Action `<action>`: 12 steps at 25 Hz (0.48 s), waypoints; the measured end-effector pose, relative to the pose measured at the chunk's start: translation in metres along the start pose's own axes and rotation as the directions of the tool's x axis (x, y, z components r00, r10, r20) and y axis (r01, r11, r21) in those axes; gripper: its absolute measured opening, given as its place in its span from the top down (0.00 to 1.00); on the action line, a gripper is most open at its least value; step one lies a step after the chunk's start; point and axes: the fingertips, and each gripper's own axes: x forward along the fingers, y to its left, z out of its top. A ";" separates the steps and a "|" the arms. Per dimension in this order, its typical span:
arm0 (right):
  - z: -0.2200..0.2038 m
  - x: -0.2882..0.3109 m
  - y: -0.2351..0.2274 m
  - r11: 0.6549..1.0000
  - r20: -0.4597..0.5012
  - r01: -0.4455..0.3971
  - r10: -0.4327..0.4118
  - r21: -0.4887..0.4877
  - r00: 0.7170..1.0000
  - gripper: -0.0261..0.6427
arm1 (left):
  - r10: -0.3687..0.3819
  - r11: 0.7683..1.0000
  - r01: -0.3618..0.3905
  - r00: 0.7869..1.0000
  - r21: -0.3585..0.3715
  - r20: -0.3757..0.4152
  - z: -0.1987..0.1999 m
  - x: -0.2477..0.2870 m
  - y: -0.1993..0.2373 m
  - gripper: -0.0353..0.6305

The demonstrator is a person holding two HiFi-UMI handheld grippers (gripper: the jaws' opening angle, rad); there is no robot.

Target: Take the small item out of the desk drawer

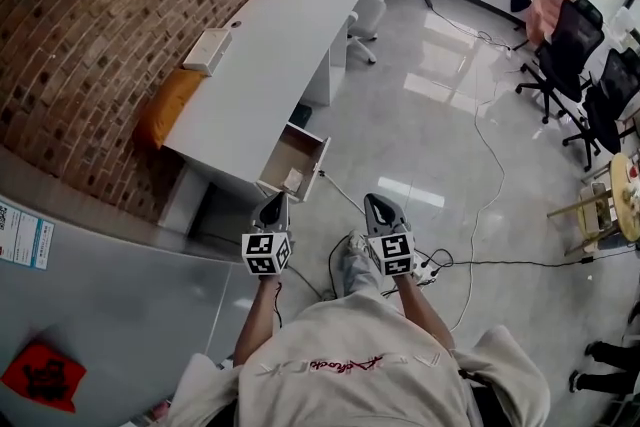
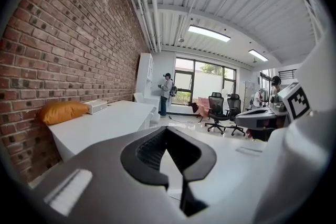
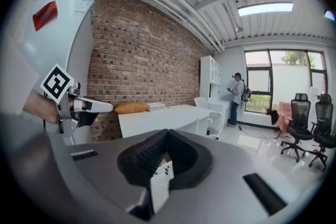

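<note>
In a brick-walled office, a white desk (image 1: 260, 55) has its drawer (image 1: 303, 147) pulled open, with a small pale item (image 1: 293, 180) lying inside. The left gripper (image 1: 272, 206) and right gripper (image 1: 378, 205) are both pinched together and empty. The drawer sits at about 12 o'clock from the left one, so the reach, grasp and lift all appear to remain.
</note>
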 end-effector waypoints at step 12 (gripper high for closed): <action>0.028 0.099 -0.069 0.997 0.020 -0.081 0.081 0.003 0.997 0.94 | 0.075 0.997 -0.074 0.997 0.015 -0.005 0.040 0.100 0.029 0.93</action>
